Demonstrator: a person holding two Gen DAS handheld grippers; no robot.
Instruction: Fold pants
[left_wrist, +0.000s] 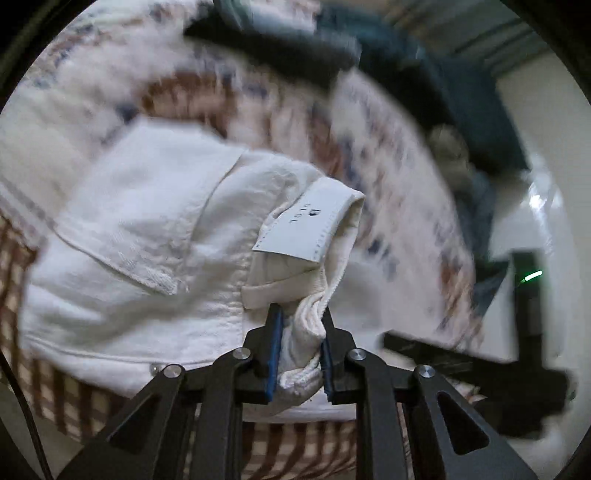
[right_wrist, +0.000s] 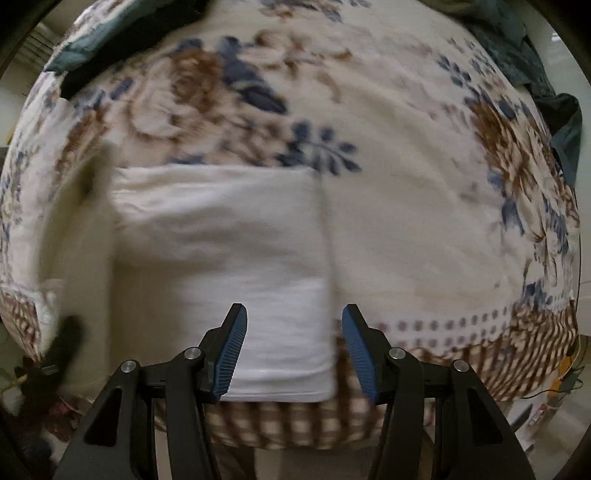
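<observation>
Left wrist view: close, slanting down onto white pants (left_wrist: 155, 236). Right wrist view: straight down over the bed's near edge. Both share the floral blanket (right_wrist: 424, 206).

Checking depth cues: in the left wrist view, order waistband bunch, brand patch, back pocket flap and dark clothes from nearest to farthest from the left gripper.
1. Waistband bunch: pinched between the left gripper's jaws.
2. Brand patch: just above the jaws.
3. Back pocket flap: upper left.
4. Dark clothes: top, far edge of the floral blanket.

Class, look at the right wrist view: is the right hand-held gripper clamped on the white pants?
No: the right hand-held gripper stands open above the folded white pants, its blue pads apart and pressing nothing.
</observation>
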